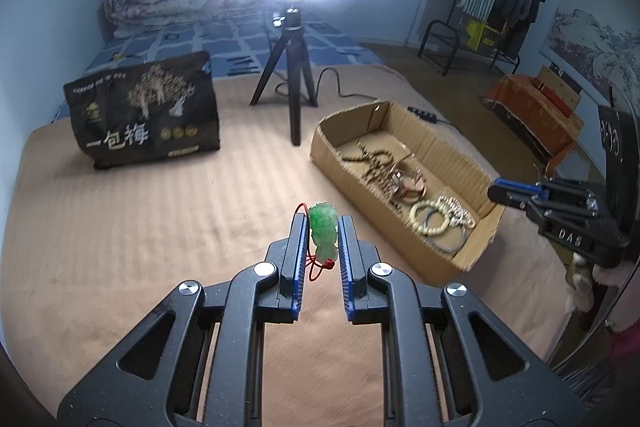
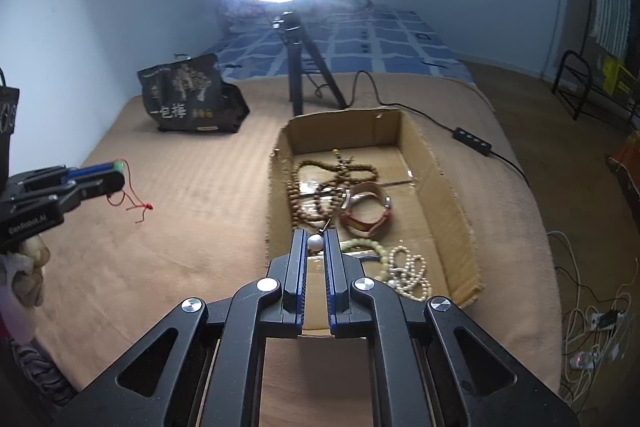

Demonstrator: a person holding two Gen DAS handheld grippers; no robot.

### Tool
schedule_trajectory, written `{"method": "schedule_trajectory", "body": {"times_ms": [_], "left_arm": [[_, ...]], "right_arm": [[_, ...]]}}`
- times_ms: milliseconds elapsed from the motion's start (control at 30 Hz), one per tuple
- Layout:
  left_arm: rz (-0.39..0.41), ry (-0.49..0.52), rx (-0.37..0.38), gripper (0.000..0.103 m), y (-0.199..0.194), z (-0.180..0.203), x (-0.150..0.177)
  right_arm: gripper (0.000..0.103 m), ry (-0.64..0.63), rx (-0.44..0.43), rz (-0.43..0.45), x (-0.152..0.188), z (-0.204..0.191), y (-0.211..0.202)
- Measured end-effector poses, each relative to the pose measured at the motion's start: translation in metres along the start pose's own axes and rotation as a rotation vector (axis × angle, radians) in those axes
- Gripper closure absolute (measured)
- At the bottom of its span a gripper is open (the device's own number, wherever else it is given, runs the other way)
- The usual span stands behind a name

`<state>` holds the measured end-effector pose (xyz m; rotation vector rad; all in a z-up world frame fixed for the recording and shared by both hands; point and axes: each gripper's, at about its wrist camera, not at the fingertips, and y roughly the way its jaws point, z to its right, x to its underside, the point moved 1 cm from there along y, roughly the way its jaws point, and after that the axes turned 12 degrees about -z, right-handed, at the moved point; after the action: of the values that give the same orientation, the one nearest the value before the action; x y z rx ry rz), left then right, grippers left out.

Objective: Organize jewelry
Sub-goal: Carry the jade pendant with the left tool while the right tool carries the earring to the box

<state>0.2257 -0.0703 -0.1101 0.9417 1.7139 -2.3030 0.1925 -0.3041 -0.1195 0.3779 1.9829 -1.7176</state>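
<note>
The green pendant (image 1: 323, 231) sits clamped in the left gripper (image 1: 323, 227) above the blanket (image 1: 140, 227), its red cord (image 1: 316, 269) dangling, while the right gripper (image 2: 315, 241) pinches a pearl (image 2: 315, 242) over the cardboard box (image 2: 452, 195). Best to carry the pendant over the box wall and lower it before letting go, so the cord does not snag. The black bag (image 1: 144, 107) reads "一包梅"; the grippers read "DAS" and "GenRobot.AI".

My left hand-held gripper (image 1: 323, 227) and right hand-held gripper (image 2: 315, 241) are matte black linkages with silver screws and blue-edged fingers (image 1: 298, 247); white lettering marks their sides, lower left of the right view.
</note>
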Motion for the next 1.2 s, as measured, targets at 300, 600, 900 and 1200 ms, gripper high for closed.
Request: {"method": "schedule_trajectory", "body": {"times_ms": [300,600,900,1200], "left_arm": [[0.016,0.054,0.011,0.089,0.014,0.031,-0.028],[0.017,0.084,0.03,0.089,0.039,0.06,-0.062],[0.005,0.093,0.039,0.089,0.07,0.081,-0.09],[-0.016,0.093,0.033,0.089,0.09,0.089,-0.1]], "right_arm": [[0.096,0.027,0.032,0.013,-0.004,0.014,-0.005],[0.096,0.057,0.035,0.015,-0.006,0.03,-0.003],[0.096,0.091,0.035,0.004,-0.007,0.05,0.005],[0.096,0.1,0.032,-0.012,-0.008,0.06,0.014]]}}
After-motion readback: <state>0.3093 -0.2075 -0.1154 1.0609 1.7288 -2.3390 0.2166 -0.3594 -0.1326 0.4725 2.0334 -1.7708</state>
